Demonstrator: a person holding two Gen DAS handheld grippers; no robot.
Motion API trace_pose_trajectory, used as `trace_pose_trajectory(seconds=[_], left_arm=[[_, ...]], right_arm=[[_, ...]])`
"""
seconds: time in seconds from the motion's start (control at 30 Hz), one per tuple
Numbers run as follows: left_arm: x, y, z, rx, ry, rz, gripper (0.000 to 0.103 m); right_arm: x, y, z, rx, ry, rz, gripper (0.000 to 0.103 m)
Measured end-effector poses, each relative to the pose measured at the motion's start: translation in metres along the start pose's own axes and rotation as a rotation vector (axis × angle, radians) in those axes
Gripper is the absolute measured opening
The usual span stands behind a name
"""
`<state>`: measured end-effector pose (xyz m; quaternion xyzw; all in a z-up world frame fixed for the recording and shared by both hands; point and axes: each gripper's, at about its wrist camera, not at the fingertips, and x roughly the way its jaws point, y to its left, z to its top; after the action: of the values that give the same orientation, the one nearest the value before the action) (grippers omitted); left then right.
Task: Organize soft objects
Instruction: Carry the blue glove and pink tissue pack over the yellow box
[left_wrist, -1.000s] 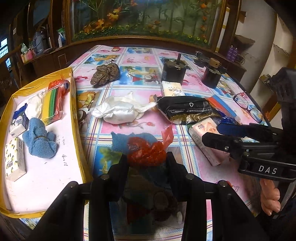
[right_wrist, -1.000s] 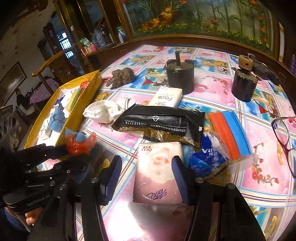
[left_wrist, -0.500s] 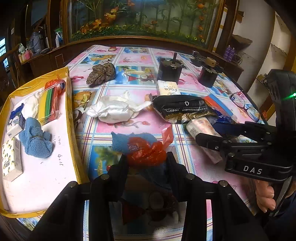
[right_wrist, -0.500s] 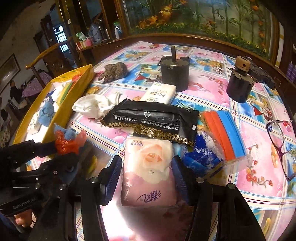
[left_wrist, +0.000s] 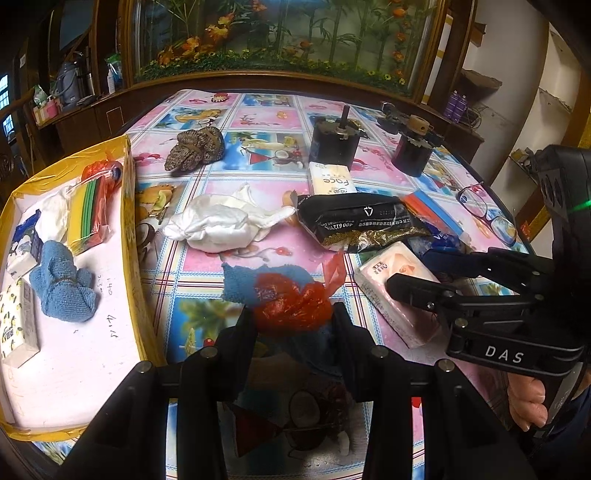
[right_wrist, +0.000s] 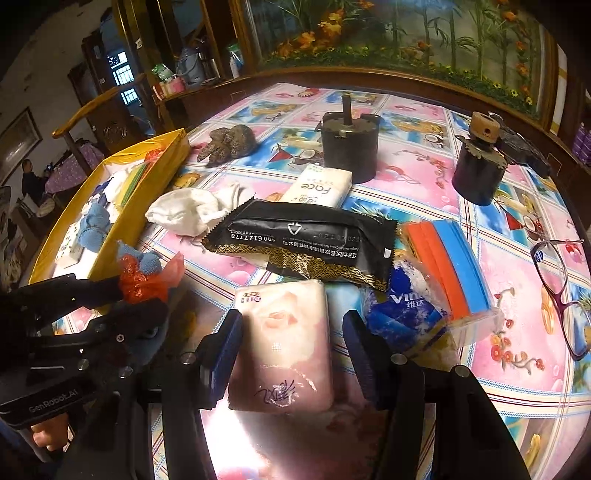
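The yellow tray (left_wrist: 131, 206) sits at the left of the table (left_wrist: 258, 114) and holds a tied blue cloth (left_wrist: 61, 284), a stack of coloured sponges in a wrapper (left_wrist: 90, 206), and small tissue packs partly cut off at the frame edge. To its right, the left gripper (left_wrist: 293, 314) is clamped on a blue towel in a red plastic bag (left_wrist: 288, 299); the bundle sticks out forward past the fingertips, with its rear part hidden between and below the fingers. In the right wrist view the same bundle (right_wrist: 146, 273) points toward the tray wall. Beyond it lie a crumpled white cloth (left_wrist: 218, 225) and a brown knitted item (left_wrist: 195, 147). Further right, the right gripper (right_wrist: 291, 332) straddles a pink tissue pack (right_wrist: 284, 339), whose long axis runs along the fingers, away from the camera; the left pad touches the pack's side, while a narrow gap shows at the right pad, so a firm grip cannot be confirmed. The pack's near end is washed out by glare. Behind it lies a black wrapped pack (right_wrist: 306, 240) with its long axis across the view, overlapping a white tissue pack (right_wrist: 321, 186). At the right, a blue tissue pack (right_wrist: 399, 310) is partly covered by an orange-and-blue sponge pack (right_wrist: 447, 266). Eyeglasses (right_wrist: 557, 291) lie at the far right edge.
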<state>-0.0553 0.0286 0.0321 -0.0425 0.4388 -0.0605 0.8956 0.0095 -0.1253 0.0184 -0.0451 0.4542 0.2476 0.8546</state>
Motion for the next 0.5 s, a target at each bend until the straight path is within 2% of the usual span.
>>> trace_pose_trajectory(seconds=[0.13,0.37,0.5], left_arm=[[0.002,0.002,0.000,-0.003,0.002,-0.005,0.039],[0.000,0.008,-0.003,-0.015,-0.003,-0.002,0.039],[-0.001,0.008,-0.007,-0.012,0.006,-0.002,0.039]], right_arm=[[-0.004,0.009,-0.001,-0.038,-0.013,0.049,0.060],[0.000,0.007,-0.001,-0.030,0.004,-0.002,0.060],[0.005,0.018,-0.005,-0.086,0.029,-0.024,0.060]])
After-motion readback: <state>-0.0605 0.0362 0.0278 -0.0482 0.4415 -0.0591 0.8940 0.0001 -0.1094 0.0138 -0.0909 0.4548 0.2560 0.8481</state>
